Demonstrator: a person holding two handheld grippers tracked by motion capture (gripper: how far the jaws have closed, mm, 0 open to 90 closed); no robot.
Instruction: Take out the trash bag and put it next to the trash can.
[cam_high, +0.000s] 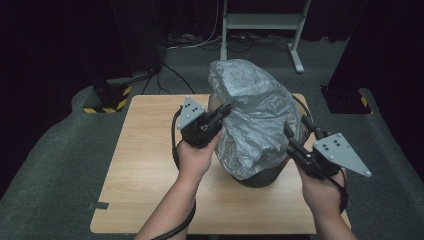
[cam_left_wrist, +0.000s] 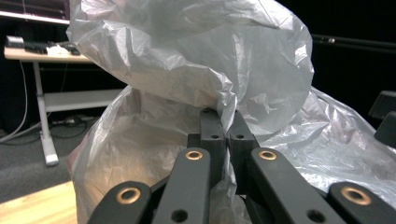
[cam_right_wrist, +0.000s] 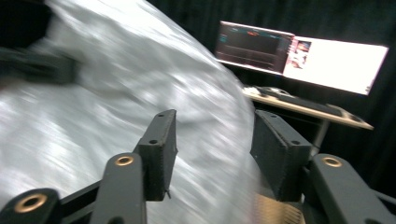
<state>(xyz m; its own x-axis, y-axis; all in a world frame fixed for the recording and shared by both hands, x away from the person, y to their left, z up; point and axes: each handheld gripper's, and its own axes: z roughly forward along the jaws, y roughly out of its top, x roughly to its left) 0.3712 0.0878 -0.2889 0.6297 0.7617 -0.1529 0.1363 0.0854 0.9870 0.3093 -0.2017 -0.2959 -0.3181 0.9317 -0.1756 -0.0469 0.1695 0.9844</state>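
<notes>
- The table (cam_high: 150, 165) carries one big thing: a dark bin (cam_high: 260, 177) near its right half, draped in a grey plastic bag (cam_high: 255, 120) that billows up over the bin and hangs down most of its wall, leaving just the bin's base bare.
- I take the bin as my landmark. The bag sits on top of it and all round it; the mouth of the bag looks pulled down over the rim, though I cannot see the rim itself.
- My left gripper (cam_high: 220, 116) is at the bin's left side, up high, pressed together on a fold of the bag. In the left gripper view the film (cam_left_wrist: 224, 107) runs straight down between the two pads, so that pinch is sure.
- My right gripper (cam_high: 295, 131) is at the bin's right side, spread, with nothing between the pads. In the right gripper view the bag (cam_right_wrist: 116, 116) is just beyond the pads (cam_right_wrist: 161, 154) and blurred; I cannot tell whether a pad touches it.
- My reading of the step: I am fitting the bag to the bin, left side anchored, right side free to regrip.
- Next, I judge, the right gripper should close on a loose fold lower on the bin's right side, then pull down while the left holds firm, gently, as thin film tears.
</notes>
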